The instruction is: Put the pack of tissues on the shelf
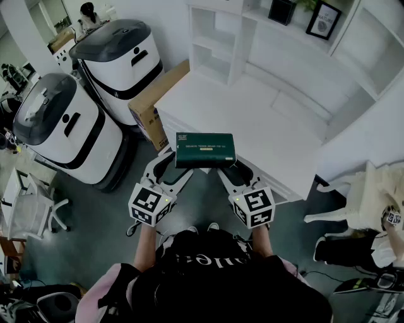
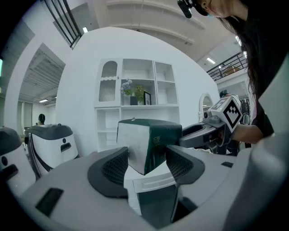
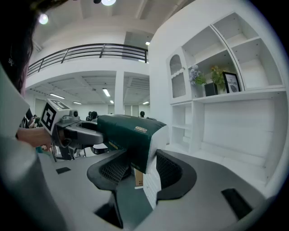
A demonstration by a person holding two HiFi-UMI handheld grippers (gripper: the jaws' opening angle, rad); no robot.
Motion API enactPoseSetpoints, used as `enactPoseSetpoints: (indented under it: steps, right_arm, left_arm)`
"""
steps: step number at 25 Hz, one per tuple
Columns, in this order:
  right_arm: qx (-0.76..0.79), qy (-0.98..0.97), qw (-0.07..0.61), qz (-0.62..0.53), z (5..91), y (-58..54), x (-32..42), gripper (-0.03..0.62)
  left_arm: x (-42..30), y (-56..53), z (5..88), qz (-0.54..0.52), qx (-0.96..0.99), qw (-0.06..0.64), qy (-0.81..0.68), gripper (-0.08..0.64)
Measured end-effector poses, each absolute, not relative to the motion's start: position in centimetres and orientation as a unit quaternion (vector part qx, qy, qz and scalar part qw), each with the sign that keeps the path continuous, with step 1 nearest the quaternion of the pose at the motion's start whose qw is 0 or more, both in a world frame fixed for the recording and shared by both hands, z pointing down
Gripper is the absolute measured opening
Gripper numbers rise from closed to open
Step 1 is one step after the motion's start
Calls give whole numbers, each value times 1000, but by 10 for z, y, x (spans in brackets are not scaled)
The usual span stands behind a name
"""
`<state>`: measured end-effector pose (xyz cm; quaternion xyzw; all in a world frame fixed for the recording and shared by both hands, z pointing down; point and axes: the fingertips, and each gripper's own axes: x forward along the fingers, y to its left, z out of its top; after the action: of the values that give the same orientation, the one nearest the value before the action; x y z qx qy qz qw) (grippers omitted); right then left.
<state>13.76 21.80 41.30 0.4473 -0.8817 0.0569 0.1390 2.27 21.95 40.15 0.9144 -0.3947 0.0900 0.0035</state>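
Note:
The pack of tissues (image 1: 205, 150) is a dark green block with white ends, held level in the air before the low white counter (image 1: 265, 126) of the shelf unit (image 1: 214, 44). My left gripper (image 1: 165, 166) is shut on its left end and my right gripper (image 1: 235, 169) on its right end. In the left gripper view a corner of the pack (image 2: 149, 140) sits between the pads of the left gripper (image 2: 146, 159), with the shelves (image 2: 135, 97) behind. In the right gripper view the pack (image 3: 128, 135) fills the right gripper (image 3: 142, 169), and the shelves (image 3: 216, 99) stand to the right.
Two white and black wheeled machines (image 1: 120, 57) (image 1: 60, 126) stand at the left, with a cardboard box (image 1: 158, 101) leaning against the counter. A picture frame (image 1: 323, 19) sits on an upper shelf. White chairs (image 1: 38, 208) (image 1: 366, 195) flank me.

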Motion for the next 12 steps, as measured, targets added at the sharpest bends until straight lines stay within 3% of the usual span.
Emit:
enactPoseSetpoints:
  steps: [12]
  right_arm:
    - [431, -890, 140, 49, 424, 204, 156, 229]
  left_arm:
    - [42, 210, 411, 96, 906, 0, -412, 275]
